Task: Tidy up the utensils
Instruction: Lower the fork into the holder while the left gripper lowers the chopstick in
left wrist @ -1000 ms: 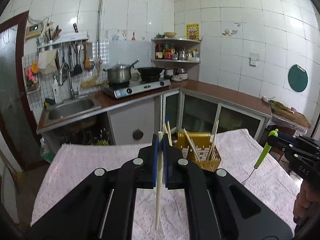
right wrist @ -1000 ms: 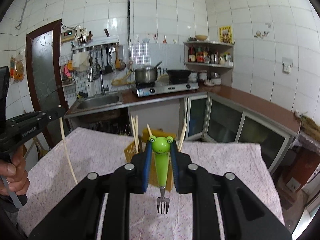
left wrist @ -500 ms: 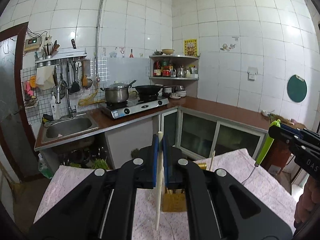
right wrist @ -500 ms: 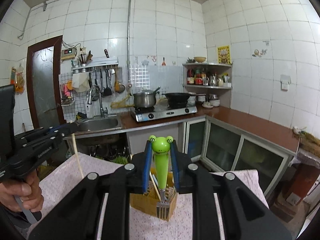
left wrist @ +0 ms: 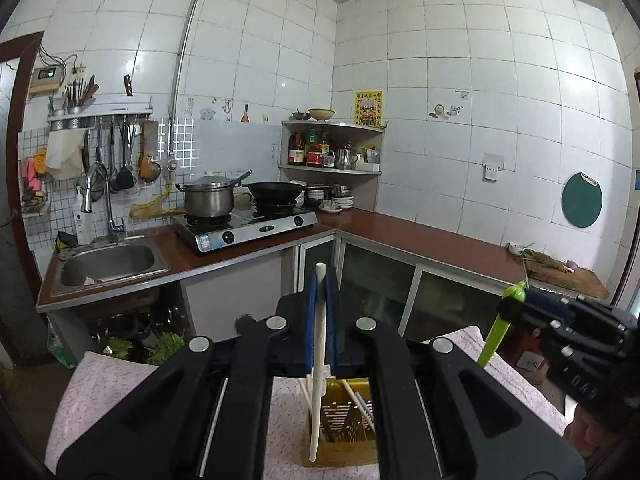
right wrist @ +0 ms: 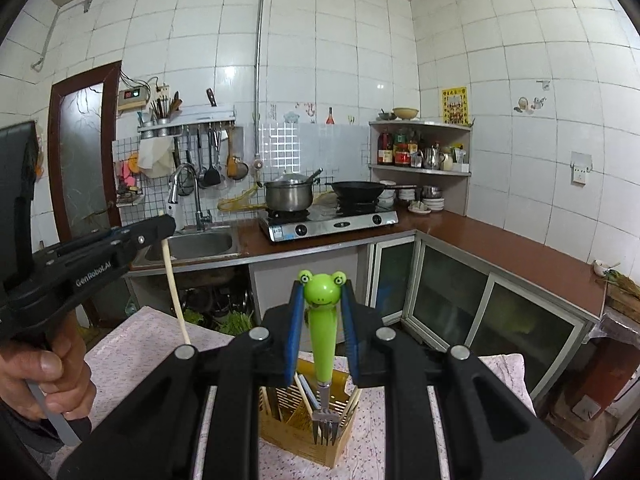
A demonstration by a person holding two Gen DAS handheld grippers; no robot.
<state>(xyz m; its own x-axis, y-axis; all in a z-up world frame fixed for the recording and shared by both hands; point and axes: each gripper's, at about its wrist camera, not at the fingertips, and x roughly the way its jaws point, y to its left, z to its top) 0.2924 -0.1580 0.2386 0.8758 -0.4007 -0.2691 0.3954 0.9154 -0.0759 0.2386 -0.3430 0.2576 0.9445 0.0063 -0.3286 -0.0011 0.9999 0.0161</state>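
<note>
A pale chopstick [left wrist: 319, 364] is hanging upright, clamped in the left gripper [left wrist: 320, 300], its tip over the yellow slatted holder [left wrist: 344, 420]. The right gripper [right wrist: 322, 320] is pinching a green frog-handled fork [right wrist: 322, 336], tines at the holder's rim. The holder is standing on a floral tablecloth [right wrist: 132, 340], other chopsticks [right wrist: 306, 400] crowding its compartments.
</note>
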